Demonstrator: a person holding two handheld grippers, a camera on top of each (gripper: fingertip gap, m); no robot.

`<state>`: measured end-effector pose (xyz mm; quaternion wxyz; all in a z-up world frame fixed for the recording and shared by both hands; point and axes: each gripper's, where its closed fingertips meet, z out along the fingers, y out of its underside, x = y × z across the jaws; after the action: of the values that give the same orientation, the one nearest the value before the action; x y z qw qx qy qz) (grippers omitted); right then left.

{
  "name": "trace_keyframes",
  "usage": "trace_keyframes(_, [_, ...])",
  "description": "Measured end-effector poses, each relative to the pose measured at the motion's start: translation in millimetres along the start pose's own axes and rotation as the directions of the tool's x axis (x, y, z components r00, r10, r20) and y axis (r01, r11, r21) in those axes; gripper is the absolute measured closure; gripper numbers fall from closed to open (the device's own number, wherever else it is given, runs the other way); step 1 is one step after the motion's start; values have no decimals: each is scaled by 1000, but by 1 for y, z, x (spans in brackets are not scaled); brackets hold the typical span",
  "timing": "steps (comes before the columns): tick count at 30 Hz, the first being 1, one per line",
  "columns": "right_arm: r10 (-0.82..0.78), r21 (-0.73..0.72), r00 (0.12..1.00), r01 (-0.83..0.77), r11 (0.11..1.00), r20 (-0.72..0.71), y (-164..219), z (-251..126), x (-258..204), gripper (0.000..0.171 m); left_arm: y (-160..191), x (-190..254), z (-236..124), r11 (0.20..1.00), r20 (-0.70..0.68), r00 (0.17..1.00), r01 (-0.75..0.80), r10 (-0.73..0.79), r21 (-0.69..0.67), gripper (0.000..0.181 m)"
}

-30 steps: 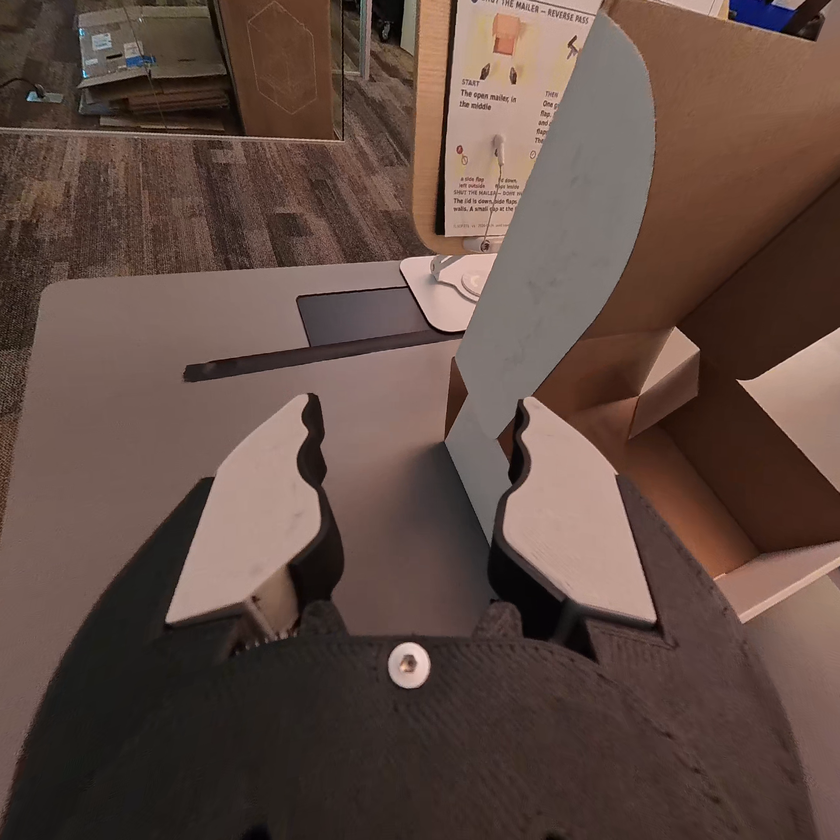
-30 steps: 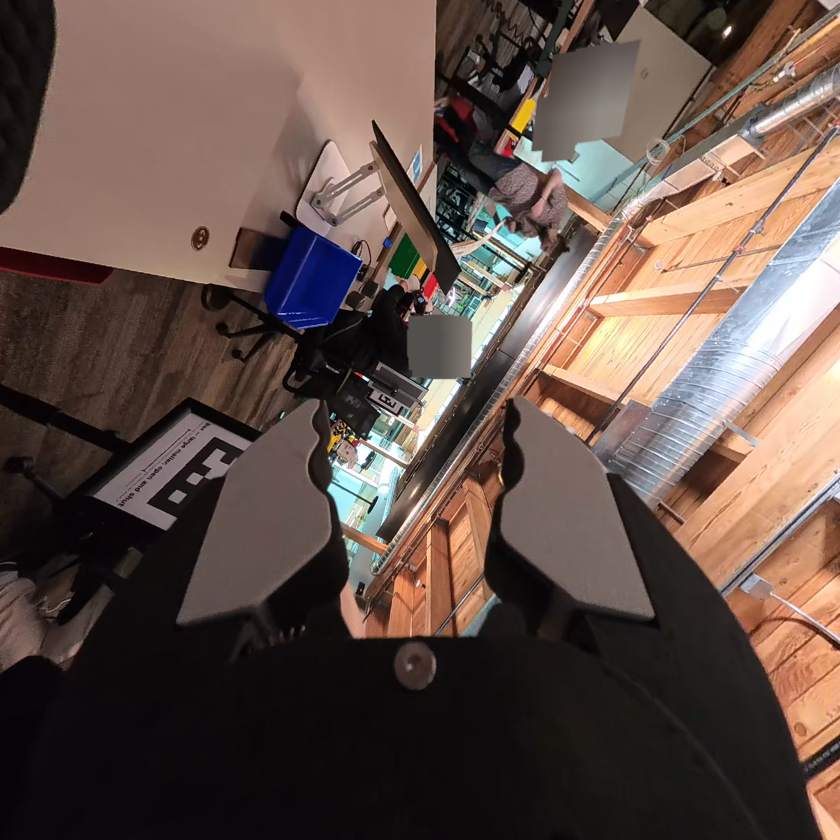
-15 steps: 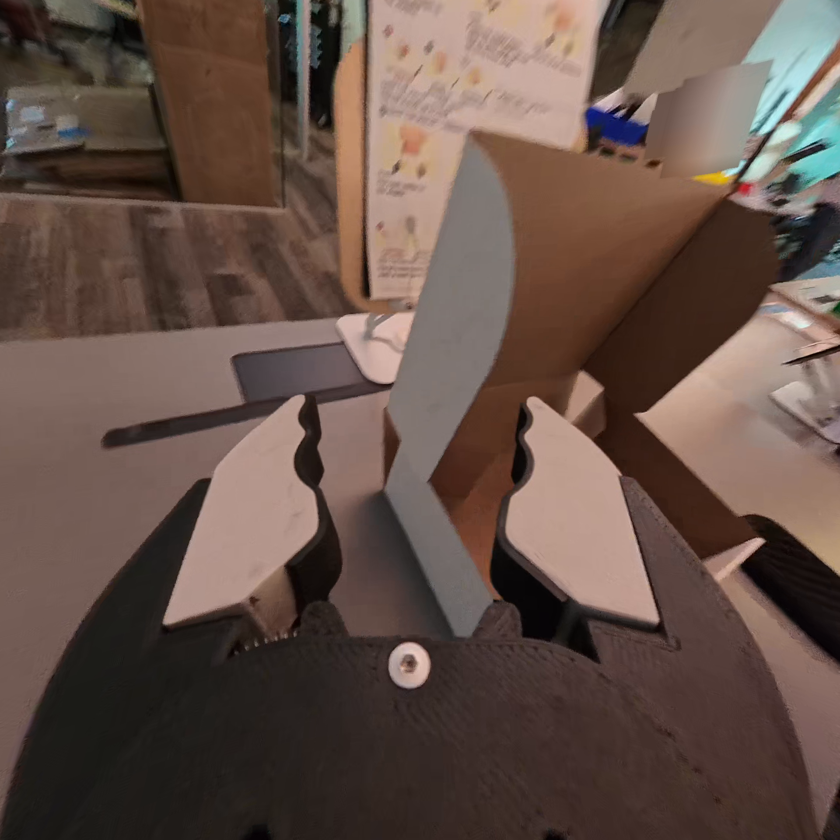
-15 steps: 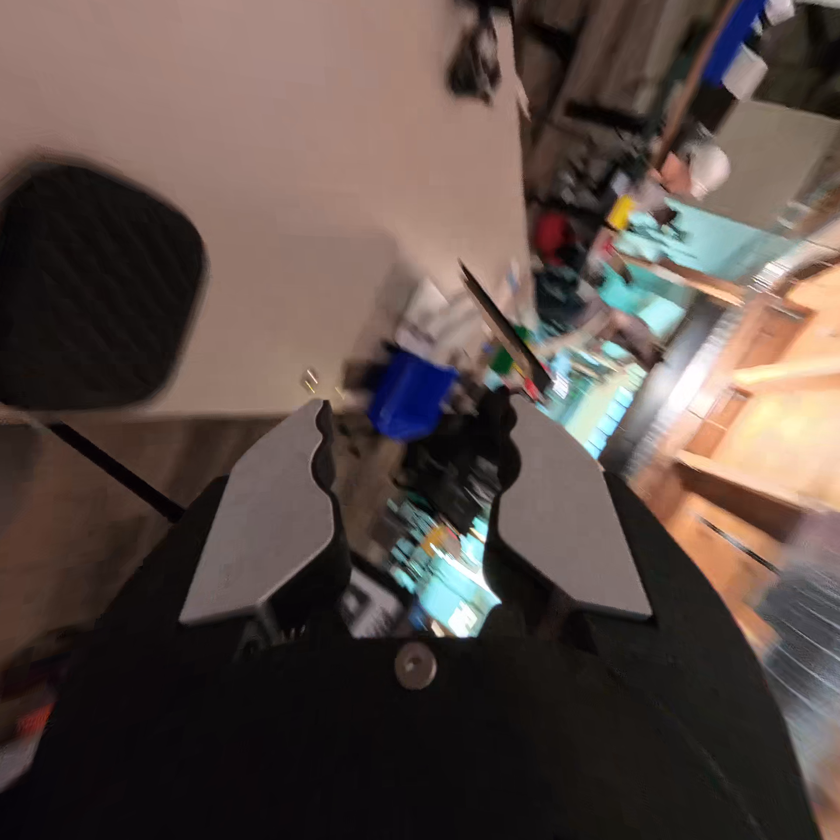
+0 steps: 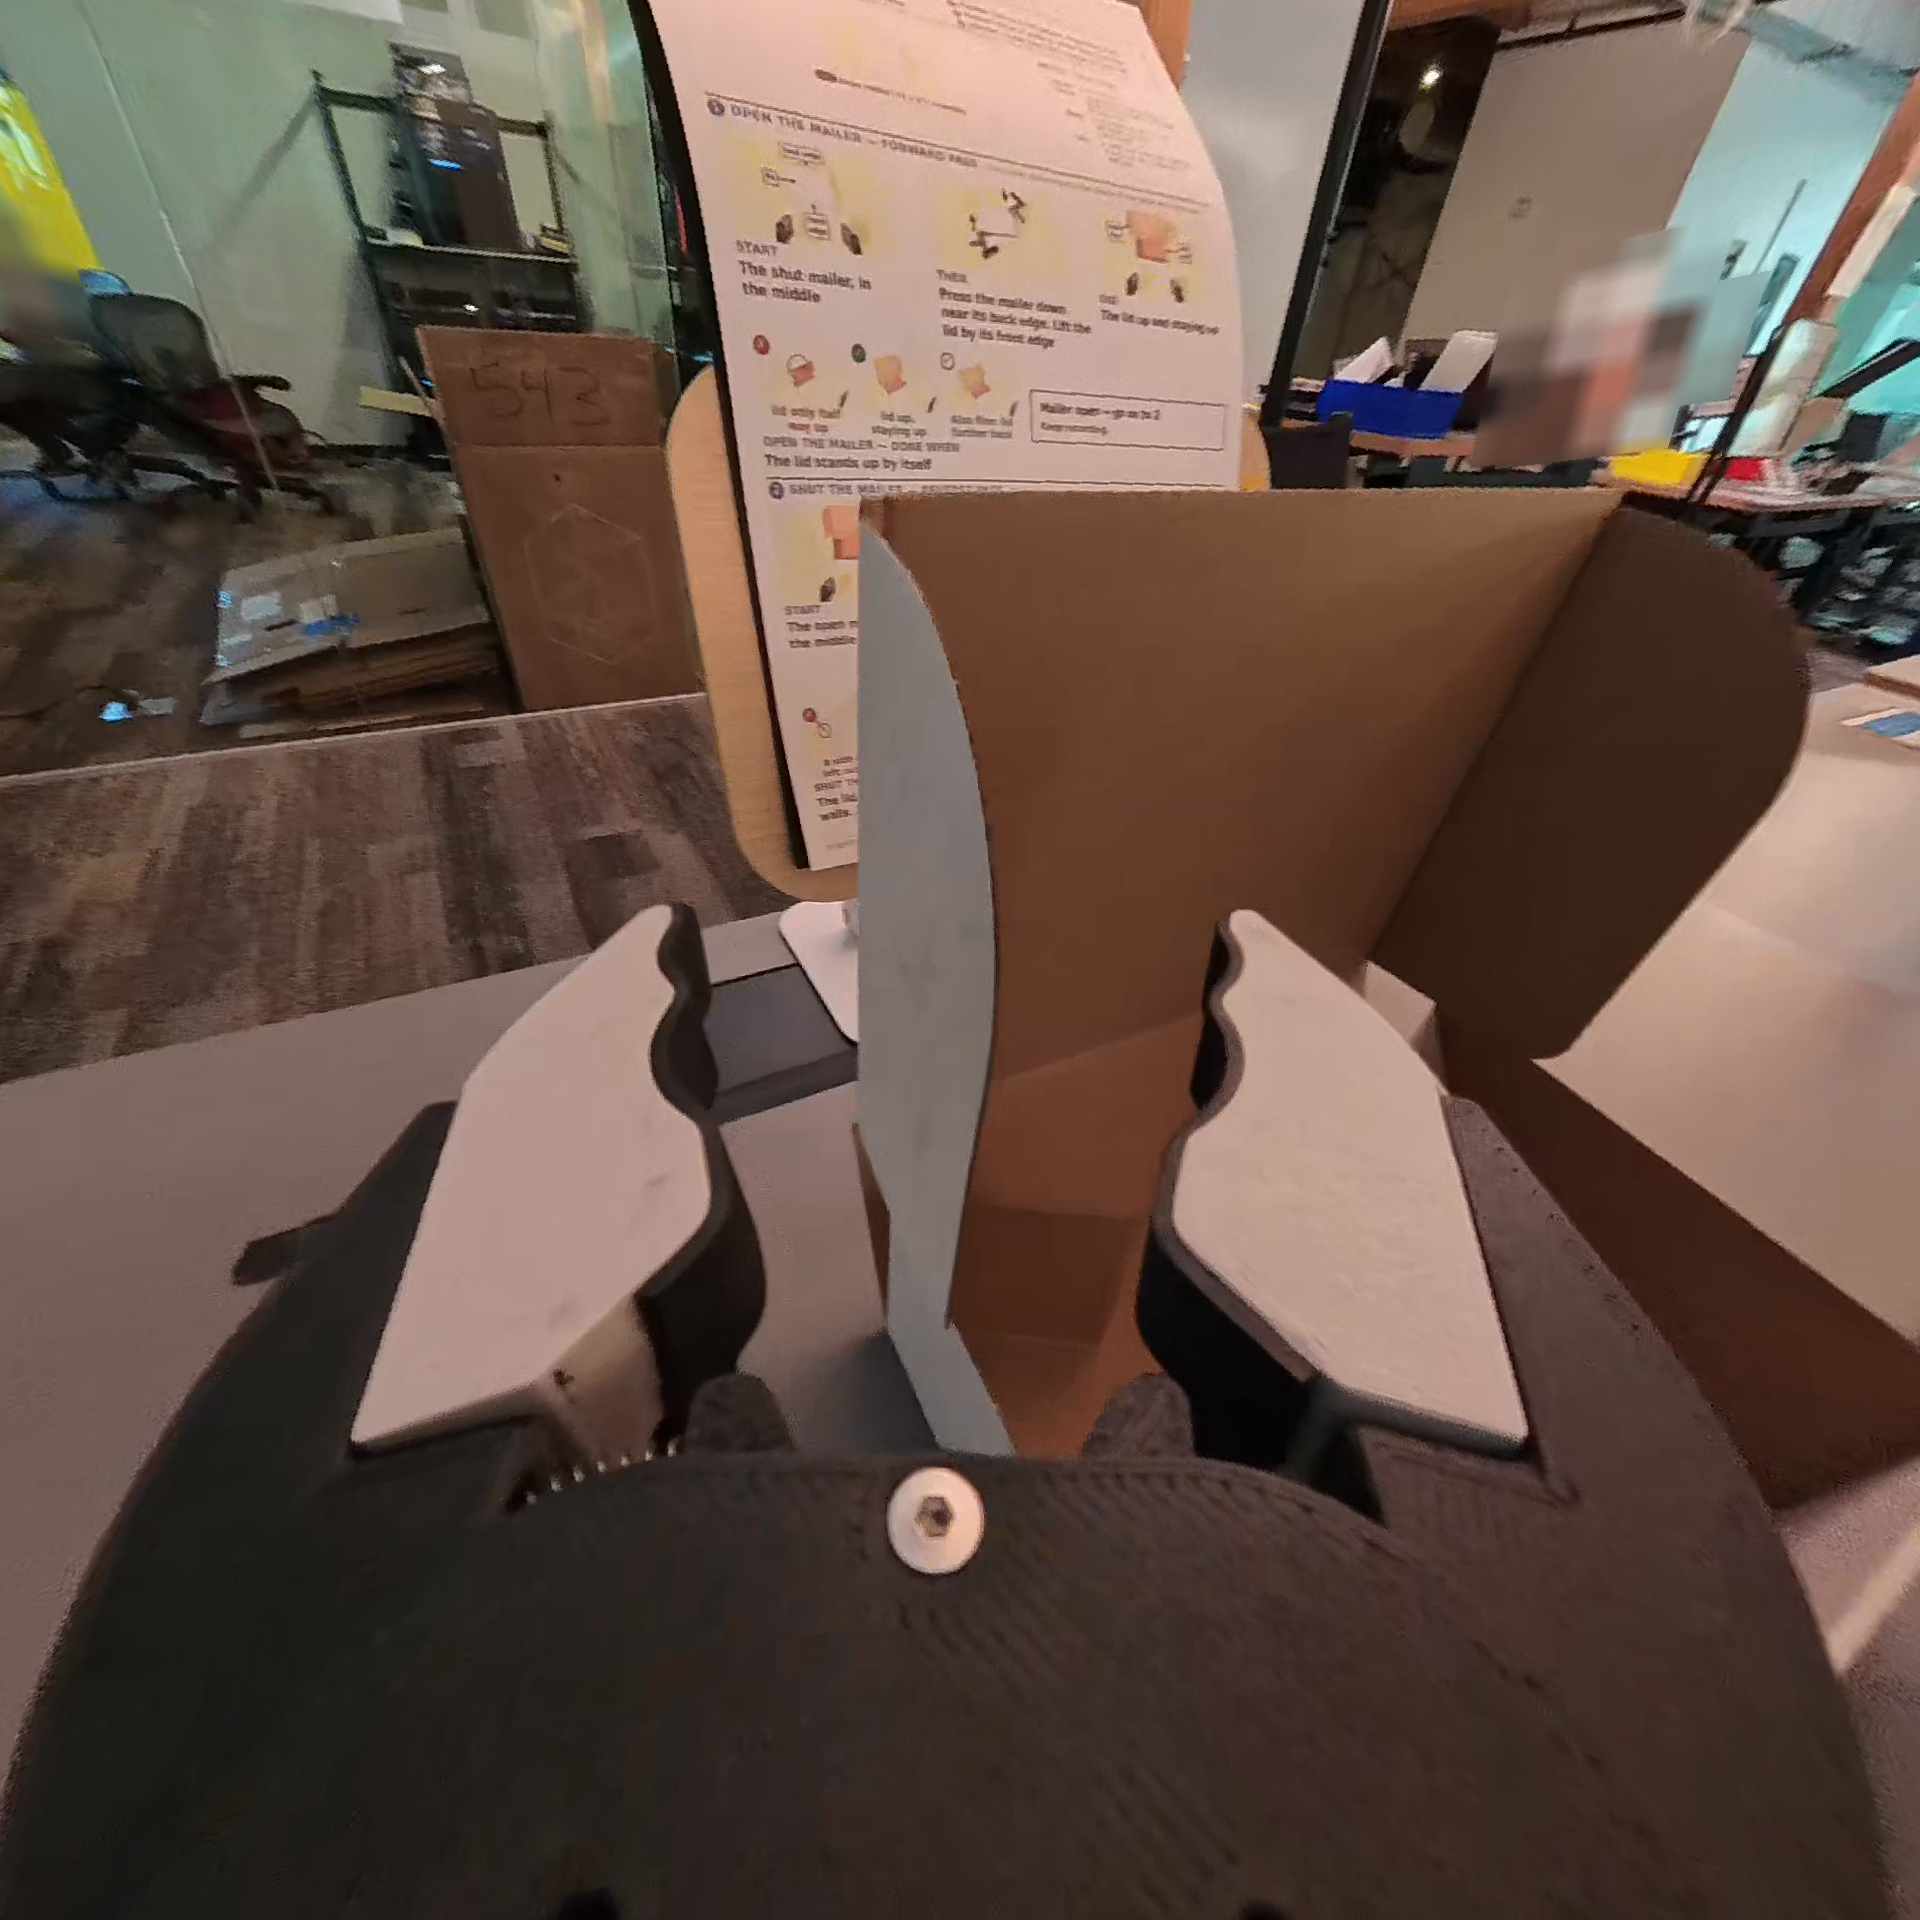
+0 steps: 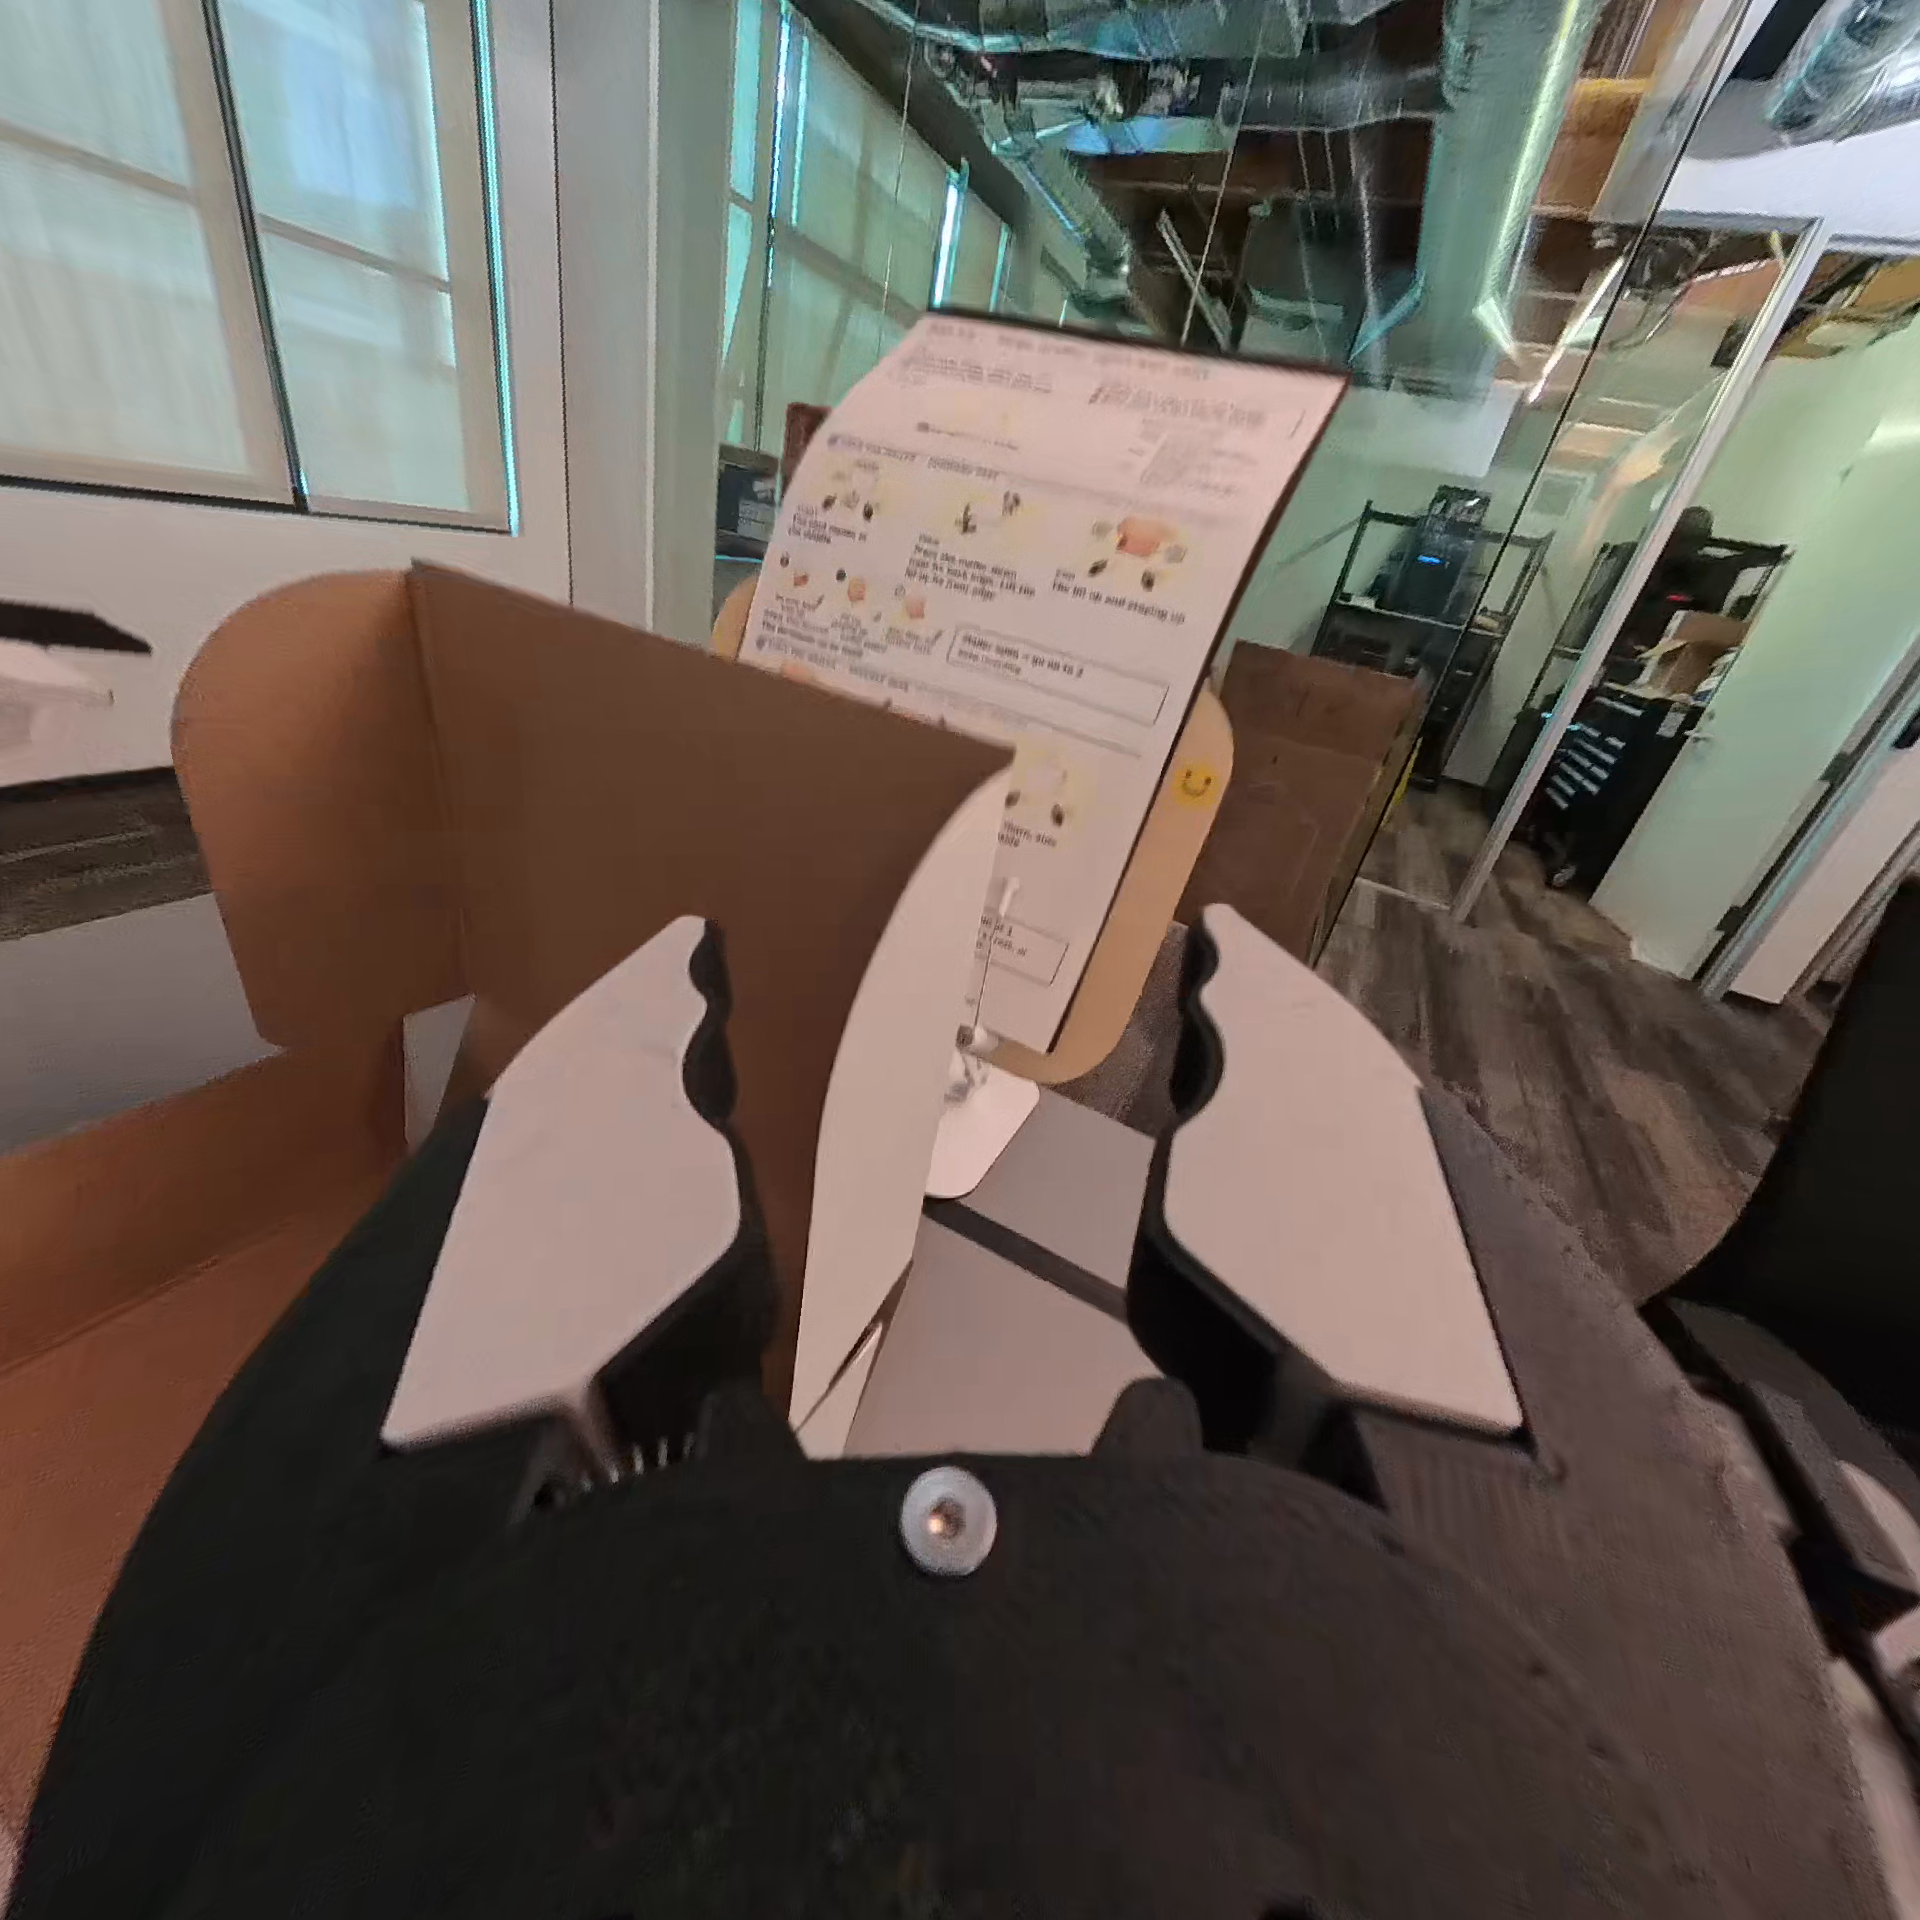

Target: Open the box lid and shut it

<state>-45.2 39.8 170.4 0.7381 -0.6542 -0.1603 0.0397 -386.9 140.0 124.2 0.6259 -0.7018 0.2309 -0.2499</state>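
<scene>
Both grippers have swung in to face the box: left gripper [image 5: 951, 1023] and right gripper [image 6: 951, 1023] gape wide, each straddling a side flap [image 5: 914, 997] [image 6: 883, 1091] of the upright lid [image 5: 1195, 748], gripping nothing.

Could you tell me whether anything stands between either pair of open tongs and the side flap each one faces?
Nothing visible does. The left tongs already straddle the lid's left side flap, and the right tongs straddle the right side flap. Each flap stands edge-on in the open gap, with neither pair closed on it.
</scene>
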Motion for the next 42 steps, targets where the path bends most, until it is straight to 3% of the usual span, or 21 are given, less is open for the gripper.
trace_keyframes(2, [-13, 47, 1000, 13, 999, 11, 9, 8, 0, 90, -2, -2, 2, 999, 20, 999, -33, 33, 15, 91])
trace_keyframes(7, [-20, 9, 999, 20, 1000, -35, 27, 19, 2, 90, 0, 0, 8, 996, 27, 995, -91, 91, -9, 94])
trace_keyframes(10, [-19, -38, 996, 15, 999, -93, 40, 20, 5, 91, 2, 7, 14, 997, -16, 997, -69, 69, -17, 97])
trace_keyframes(14, [34, -162, 998, -42, 986, -53, 61, 22, -3, 92, 13, 1, 18, 997, 23, 999, -44, 46, -63, 98])
trace_keyframes(18, [106, -186, 994, -108, 977, -19, 64, 22, -9, 93, 24, 2, 21, 992, 20, 1000, -12, 15, -124, 98])
trace_keyframes(32, [36, -243, 999, -37, 969, -12, 79, 31, -17, 100, 35, 8, 31, 986, 13, 1000, -24, 26, -162, 104])
trace_keyframes(37, [15, -262, 1000, -8, 965, 27, 91, 43, -28, 118, 22, 1, 32, 984, 101, 982, -151, 160, -93, 127])
trace_keyframes(42, [-11, -268, 1000, 9, 963, -2, 95, 49, -31, 131, 34, 5, 40, 980, 105, 982, -139, 154, -141, 144])
